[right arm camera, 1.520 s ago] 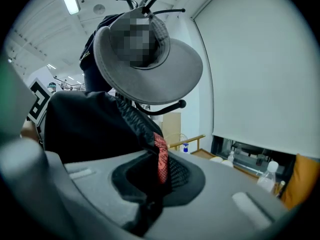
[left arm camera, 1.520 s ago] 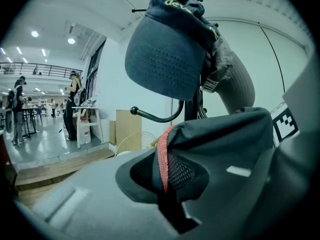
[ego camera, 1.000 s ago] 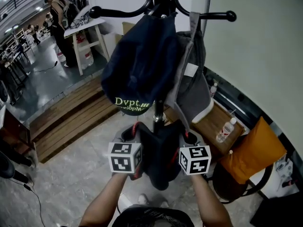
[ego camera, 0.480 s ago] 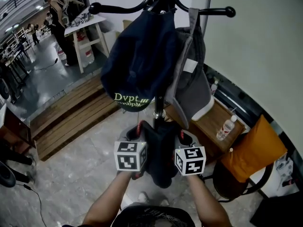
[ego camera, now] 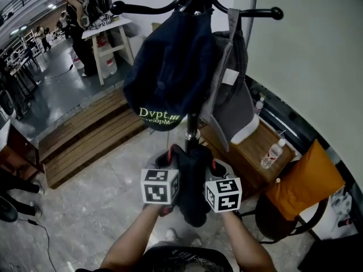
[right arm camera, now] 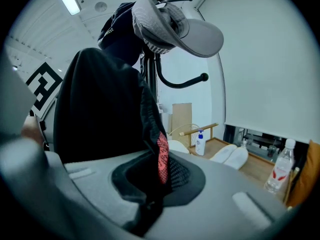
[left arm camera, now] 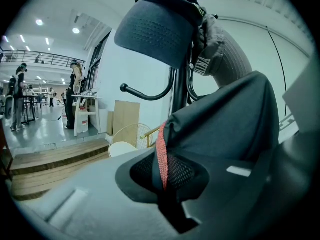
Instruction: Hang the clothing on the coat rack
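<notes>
A black coat rack (ego camera: 191, 130) stands ahead, its curved hooks (ego camera: 139, 8) at the top. A navy cap (ego camera: 170, 67) with green lettering and a grey cap (ego camera: 232, 95) hang on it. Below them a dark garment (ego camera: 191, 183) with a red strip hangs bunched between my two grippers, in front of the pole. My left gripper (ego camera: 168, 162) is shut on its left part, the red strip (left arm camera: 161, 159) pinched in the jaws. My right gripper (ego camera: 214, 169) is shut on its right part (right arm camera: 100, 109). Both caps show overhead in the gripper views.
A wooden stepped platform (ego camera: 85, 140) lies at the left. At the right are a low wooden table (ego camera: 249, 152) with a water bottle (ego camera: 272, 153) and a chair with an orange cushion (ego camera: 303, 180). People stand by a white table (ego camera: 108, 30) far back left.
Both grippers have drawn closer together with the garment between them, the left shifting right and the right shifting left and a little lower. The caps have not moved.
</notes>
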`<state>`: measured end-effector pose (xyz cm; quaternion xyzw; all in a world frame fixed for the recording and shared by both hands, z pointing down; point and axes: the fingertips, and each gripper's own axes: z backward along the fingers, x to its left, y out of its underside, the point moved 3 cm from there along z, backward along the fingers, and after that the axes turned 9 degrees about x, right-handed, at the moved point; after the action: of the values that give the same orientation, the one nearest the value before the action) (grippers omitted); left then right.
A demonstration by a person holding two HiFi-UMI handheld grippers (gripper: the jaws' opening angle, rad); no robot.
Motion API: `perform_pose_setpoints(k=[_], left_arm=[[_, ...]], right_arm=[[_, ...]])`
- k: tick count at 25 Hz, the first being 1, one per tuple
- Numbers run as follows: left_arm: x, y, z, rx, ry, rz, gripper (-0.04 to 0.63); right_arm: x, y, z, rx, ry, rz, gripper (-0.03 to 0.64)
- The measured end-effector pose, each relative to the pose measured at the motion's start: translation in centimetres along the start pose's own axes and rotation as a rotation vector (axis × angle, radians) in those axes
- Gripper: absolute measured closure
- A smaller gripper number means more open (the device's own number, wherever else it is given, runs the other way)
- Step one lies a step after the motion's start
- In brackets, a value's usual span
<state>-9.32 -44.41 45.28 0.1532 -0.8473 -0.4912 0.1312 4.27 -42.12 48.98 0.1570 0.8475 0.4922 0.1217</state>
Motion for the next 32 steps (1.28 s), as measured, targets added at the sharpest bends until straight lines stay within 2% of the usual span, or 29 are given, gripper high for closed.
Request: perform_pose_setpoints(k=[6, 15, 25, 32], left_arm=[[-0.4, 0.6, 0.0, 0.017, -0.001, -0.008, 0.575], [-1.1, 1.2, -0.4, 0.038, 0.040, -0.015, 0.575], [-1.2, 1.3, -0.4, 0.047, 0.046, -0.025, 0.571], [-0.9, 1.3, -0.2, 0.055, 0.037, -0.032, 0.520]], right_arm=[[0.5, 0.3, -0.1, -0.002, -0.020, 0.020, 0.597], [1.2, 0.5, -0.3, -0.004, -0.043, 0.039, 0.595], [1.4, 0.6, -0.5, 0.014, -0.064, 0.052, 0.560], [1.4, 0.3, -0.2, 0.011, -0.075, 0.055, 0.512]])
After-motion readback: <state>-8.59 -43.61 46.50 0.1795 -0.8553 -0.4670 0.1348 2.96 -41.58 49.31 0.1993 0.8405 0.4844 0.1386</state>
